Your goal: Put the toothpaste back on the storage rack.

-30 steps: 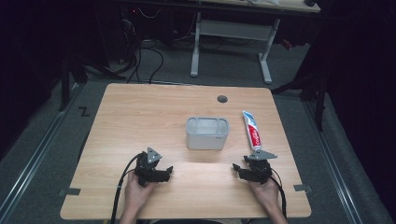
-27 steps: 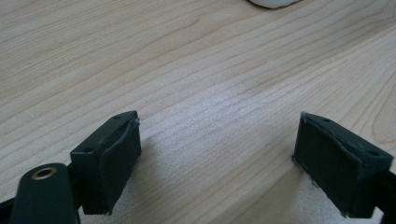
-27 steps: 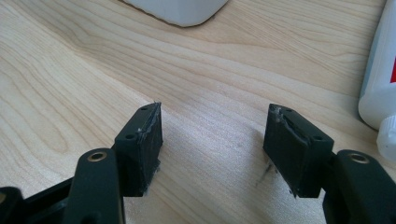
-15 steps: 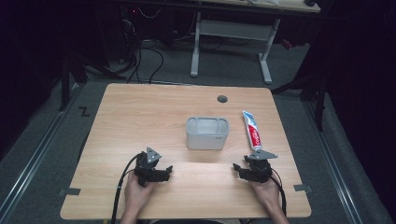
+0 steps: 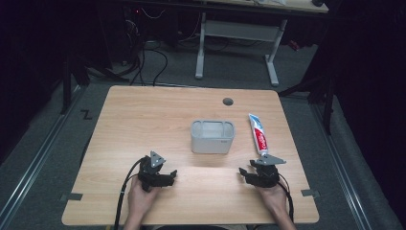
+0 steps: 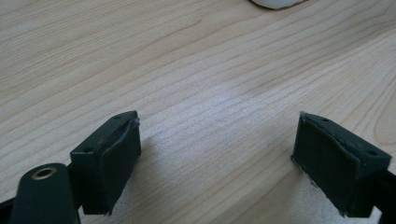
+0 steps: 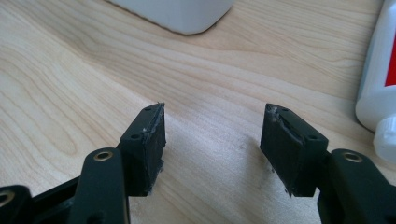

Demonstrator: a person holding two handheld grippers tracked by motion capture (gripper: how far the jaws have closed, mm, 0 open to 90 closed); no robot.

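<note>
- On the near left of the wooden table [image 5: 143,115], the left gripper [image 5: 168,176] rests low over bare wood, jaws spread wide with nothing between them; its position matches the pictures from a second ago, so no reach has begun on this side.
- At the table's middle stands the grey container [image 5: 212,136], upright and open-topped, well apart from both grippers and unmoved since the earlier pictures.
- Right of the container lies the toothpaste tube [image 5: 259,134], flat on the wood, its near end just beyond the right gripper [image 5: 245,173].
- At the near right, that gripper also sits still, jaws wide and empty; in the right gripper view the tube [image 7: 380,79] shows just beside the right-hand jaw.
- Since nothing has shifted, the work looks to be at its start: the tube is probably to be picked up by the right gripper, and the container is the likely place for it.
</note>
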